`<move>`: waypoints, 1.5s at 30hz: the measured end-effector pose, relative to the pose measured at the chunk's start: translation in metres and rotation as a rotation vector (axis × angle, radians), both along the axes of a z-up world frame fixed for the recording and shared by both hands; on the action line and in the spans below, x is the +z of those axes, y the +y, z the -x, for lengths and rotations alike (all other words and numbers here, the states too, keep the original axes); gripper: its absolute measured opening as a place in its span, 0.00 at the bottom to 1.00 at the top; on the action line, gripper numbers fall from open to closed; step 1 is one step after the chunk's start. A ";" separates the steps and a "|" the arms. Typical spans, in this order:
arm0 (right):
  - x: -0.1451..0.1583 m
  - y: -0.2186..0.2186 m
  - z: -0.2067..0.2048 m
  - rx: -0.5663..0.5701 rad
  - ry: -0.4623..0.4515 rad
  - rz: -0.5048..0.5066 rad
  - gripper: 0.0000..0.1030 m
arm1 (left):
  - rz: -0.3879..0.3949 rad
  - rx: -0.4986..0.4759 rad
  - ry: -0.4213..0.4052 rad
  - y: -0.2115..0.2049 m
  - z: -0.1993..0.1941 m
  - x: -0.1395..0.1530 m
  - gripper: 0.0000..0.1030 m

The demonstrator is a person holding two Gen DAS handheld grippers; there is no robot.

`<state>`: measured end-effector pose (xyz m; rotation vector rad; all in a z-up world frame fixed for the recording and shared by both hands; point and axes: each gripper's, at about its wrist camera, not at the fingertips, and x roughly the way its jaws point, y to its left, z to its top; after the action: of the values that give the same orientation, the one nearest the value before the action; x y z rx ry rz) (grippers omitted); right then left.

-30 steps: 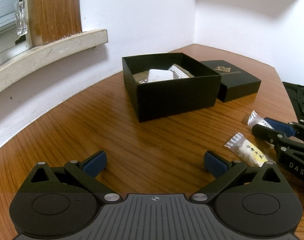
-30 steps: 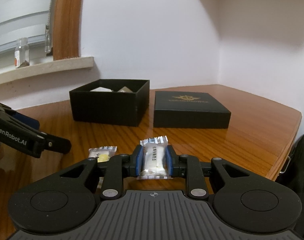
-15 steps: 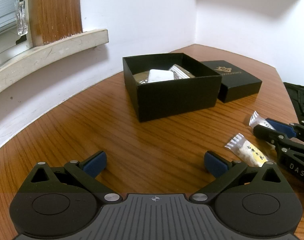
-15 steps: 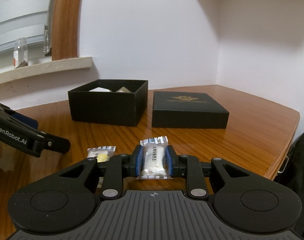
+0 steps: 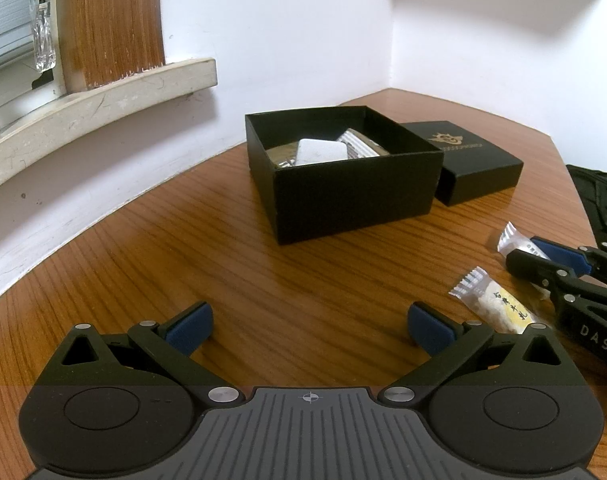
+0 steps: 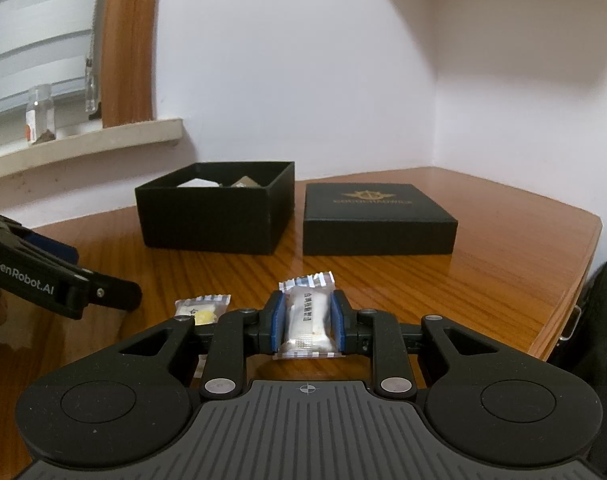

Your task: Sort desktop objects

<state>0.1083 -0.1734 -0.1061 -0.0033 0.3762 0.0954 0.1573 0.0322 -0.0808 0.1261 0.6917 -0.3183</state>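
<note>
My right gripper (image 6: 306, 320) is shut on a white wrapped snack packet (image 6: 306, 318), low over the wooden table; the same packet (image 5: 513, 240) shows at the right of the left wrist view. A second packet with a yellow filling (image 5: 493, 306) lies on the table just left of it, partly hidden in the right wrist view (image 6: 202, 310). My left gripper (image 5: 309, 324) stands open over bare wood with nothing between its blue pads (image 5: 189, 326). An open black box (image 5: 343, 176) holding several wrapped items sits ahead, also seen as the box (image 6: 219, 212) from the right.
The black box lid (image 6: 377, 218) with a gold emblem lies right of the box. A window sill (image 5: 99, 100) runs along the white wall at left, with a small glass bottle (image 6: 41, 120) on it. A dark bag (image 5: 599, 200) sits at the table's right edge.
</note>
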 end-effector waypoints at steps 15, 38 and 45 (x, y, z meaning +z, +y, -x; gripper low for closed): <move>-0.001 -0.005 0.001 -0.002 -0.002 -0.014 0.23 | 0.000 0.003 -0.001 -0.001 0.000 0.000 1.00; 0.034 -0.023 0.001 0.072 -0.016 -0.087 0.23 | 0.003 0.006 0.000 -0.002 0.000 0.000 1.00; 0.042 -0.020 -0.021 0.087 -0.006 -0.101 0.23 | 0.006 0.006 0.000 -0.001 0.000 0.000 1.00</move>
<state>0.1297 -0.1938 -0.0642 0.0802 0.3646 0.2007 0.1574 0.0309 -0.0805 0.1185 0.6913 -0.3148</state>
